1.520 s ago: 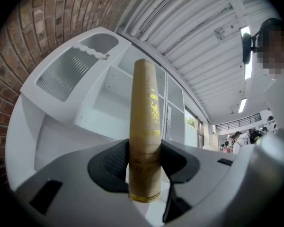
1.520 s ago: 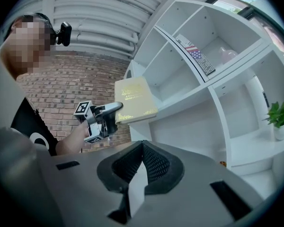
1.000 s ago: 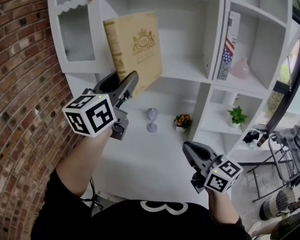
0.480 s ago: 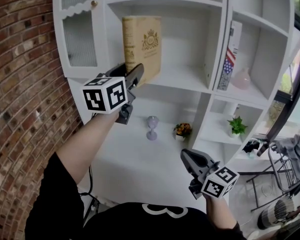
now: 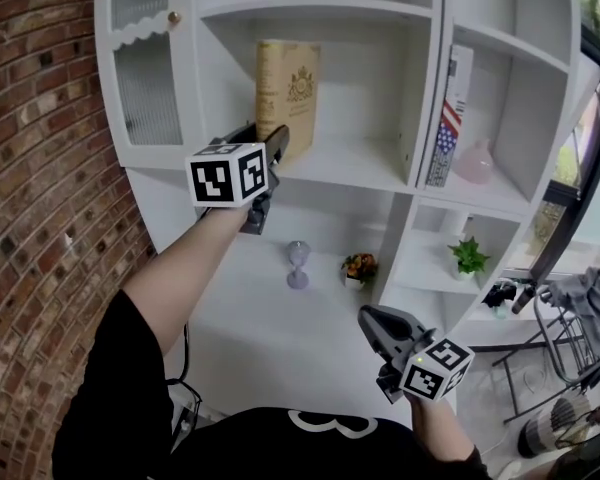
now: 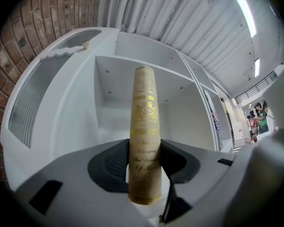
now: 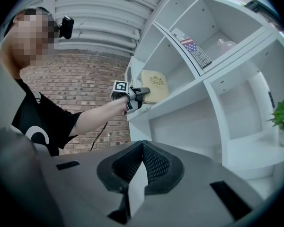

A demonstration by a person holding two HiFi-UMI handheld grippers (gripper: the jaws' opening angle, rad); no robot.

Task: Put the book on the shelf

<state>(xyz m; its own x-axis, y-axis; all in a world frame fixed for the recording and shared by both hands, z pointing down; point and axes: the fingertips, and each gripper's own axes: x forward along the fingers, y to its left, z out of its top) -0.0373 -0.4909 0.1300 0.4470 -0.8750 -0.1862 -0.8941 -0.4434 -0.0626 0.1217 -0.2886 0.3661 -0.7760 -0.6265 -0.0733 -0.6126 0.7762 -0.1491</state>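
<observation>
A tan book with a gold crest stands upright in the middle compartment of the white shelf unit. My left gripper is shut on its lower end, at the compartment's front edge. In the left gripper view the book's spine rises between the two dark pads. Whether its bottom rests on the board is hidden. My right gripper hangs low at the right, shut, with nothing in it. Its view shows the book and my left gripper at the shelf.
A flag-spined book and a pink vase occupy the compartment to the right. Below are a purple glass, a small flower pot and a green plant. A glazed cabinet door and brick wall lie left.
My left gripper has carried the book to the right and deeper into the middle compartment, and the book has turned from tilted to upright. The right gripper has hardly moved.
</observation>
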